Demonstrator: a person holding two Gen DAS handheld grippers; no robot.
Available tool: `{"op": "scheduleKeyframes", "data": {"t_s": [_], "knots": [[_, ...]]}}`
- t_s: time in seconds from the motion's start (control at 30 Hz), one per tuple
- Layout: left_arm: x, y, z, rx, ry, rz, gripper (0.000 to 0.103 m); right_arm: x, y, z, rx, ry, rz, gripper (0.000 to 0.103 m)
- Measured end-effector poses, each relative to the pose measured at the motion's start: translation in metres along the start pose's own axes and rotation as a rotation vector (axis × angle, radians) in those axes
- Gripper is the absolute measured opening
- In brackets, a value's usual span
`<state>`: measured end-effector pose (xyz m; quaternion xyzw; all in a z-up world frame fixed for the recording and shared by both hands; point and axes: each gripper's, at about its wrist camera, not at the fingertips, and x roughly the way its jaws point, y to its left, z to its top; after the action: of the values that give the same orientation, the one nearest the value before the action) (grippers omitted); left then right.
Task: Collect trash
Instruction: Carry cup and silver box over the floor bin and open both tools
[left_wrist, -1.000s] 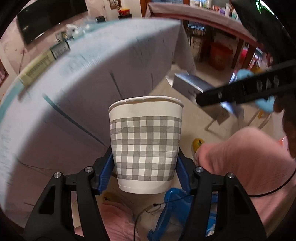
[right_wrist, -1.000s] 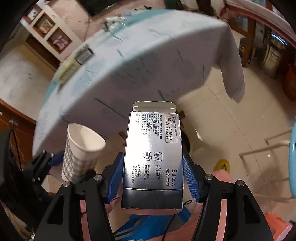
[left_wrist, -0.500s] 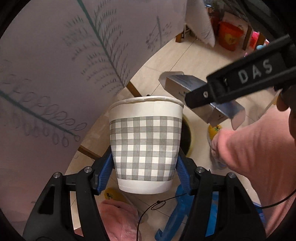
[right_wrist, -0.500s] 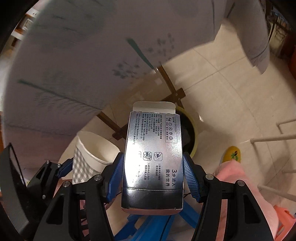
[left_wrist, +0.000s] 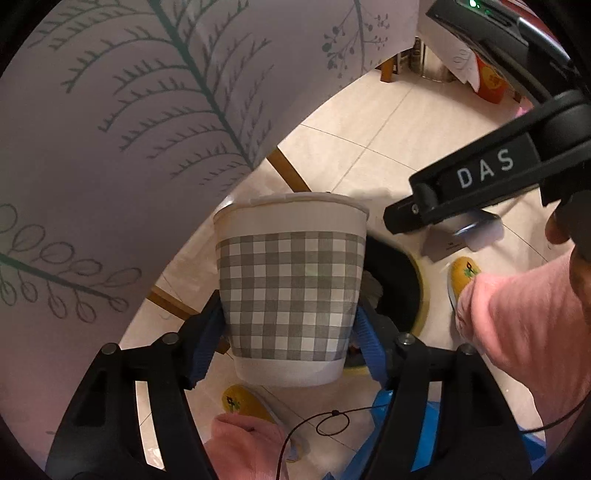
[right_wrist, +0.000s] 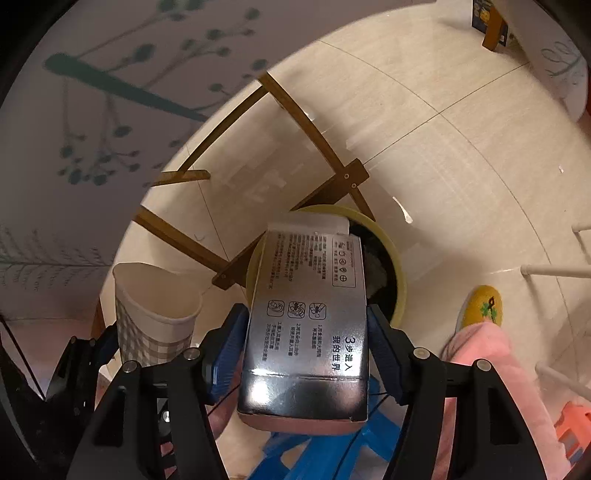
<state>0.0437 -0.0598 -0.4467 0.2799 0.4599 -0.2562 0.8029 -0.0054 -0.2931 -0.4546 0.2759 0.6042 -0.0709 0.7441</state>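
My left gripper (left_wrist: 290, 338) is shut on a grey-checked paper cup (left_wrist: 290, 288), held upright above the floor. The cup also shows in the right wrist view (right_wrist: 155, 314). My right gripper (right_wrist: 306, 350) is shut on a silver printed carton (right_wrist: 308, 314), held over a yellow-rimmed trash bin (right_wrist: 400, 280) with a dark inside. In the left wrist view the bin (left_wrist: 399, 291) lies just behind and right of the cup, and the right gripper's black body (left_wrist: 480, 184) and carton (left_wrist: 461, 236) hang above the bin's right side.
A white tablecloth with leaf prints (left_wrist: 129, 129) hangs at the left over wooden table legs (right_wrist: 303, 122). Pink-trousered legs (left_wrist: 517, 325) with yellow slippers (right_wrist: 480, 302) stand by the bin. A blue plastic stool (right_wrist: 332, 450) is below. The floor is beige tile.
Both grippers have dropped from table height down below the tablecloth edge toward the floor. The bin has come into view and is now close under the carton and beside the cup.
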Motion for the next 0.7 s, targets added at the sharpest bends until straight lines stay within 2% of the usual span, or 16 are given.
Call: {"op": "scheduleKeyframes", "data": {"t_s": [0.1,0.13,0.23,0.43,0.53,0.7], "knots": [[0.008,-0.002,0.005,-0.006,0.006,0.013,0.066,0.004,0.000,0.013,0.039,-0.006,0.028,0.075],[0.011,-0.001,0.006,-0.008,0.007,0.021,0.066,0.008,0.000,0.027,0.047,-0.012,0.036,0.076],[0.013,-0.003,0.002,-0.017,0.009,0.040,0.066,0.015,-0.002,0.036,0.056,-0.015,0.047,0.077],[0.020,-0.006,0.008,-0.040,0.033,0.027,0.067,0.013,-0.003,0.034,0.038,-0.029,0.031,0.077],[0.020,-0.006,0.008,-0.060,0.042,0.003,0.072,0.010,-0.006,0.032,0.031,-0.033,0.017,0.077],[0.013,0.001,0.015,-0.077,0.060,-0.003,0.072,-0.002,-0.006,0.028,0.031,-0.036,0.009,0.077]]}}
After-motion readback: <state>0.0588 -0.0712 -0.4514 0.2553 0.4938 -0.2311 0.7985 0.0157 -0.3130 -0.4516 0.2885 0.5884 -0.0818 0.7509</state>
